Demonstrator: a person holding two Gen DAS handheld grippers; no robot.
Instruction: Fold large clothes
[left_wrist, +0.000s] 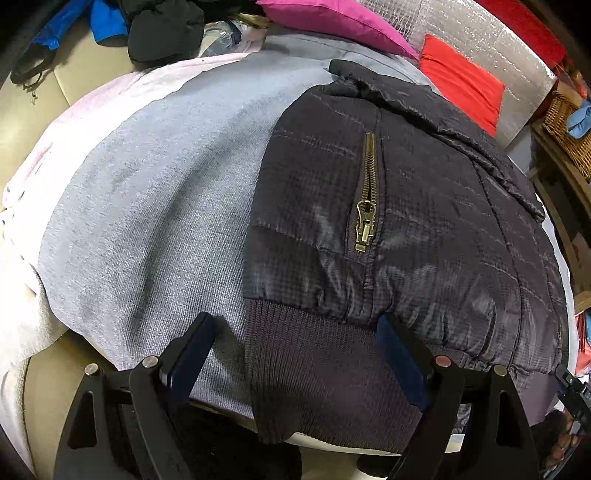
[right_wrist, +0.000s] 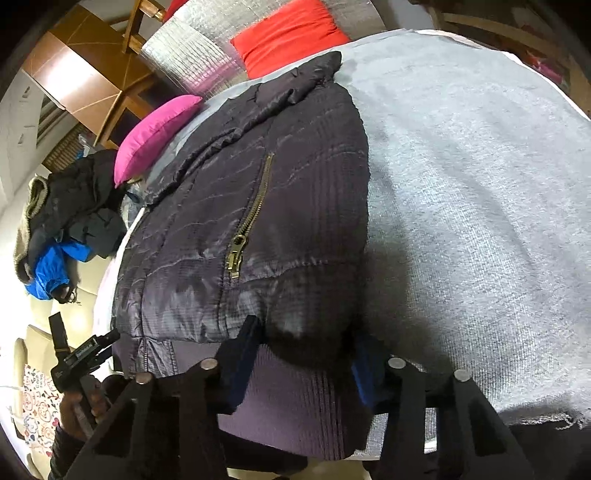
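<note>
We've got both grippers, left (left_wrist: 295, 354) and right (right_wrist: 303, 354), jaws wide open over the jacket (left_wrist: 406, 206) hem, apparently gripping nothing; blanket (left_wrist: 155, 221) underneath.

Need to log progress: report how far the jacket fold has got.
Done: the dark jacket lies on the grey cloth, apparently folded over. In hand: left gripper and right gripper open astride its ribbed hem. Left: grasping and further folds.
</note>
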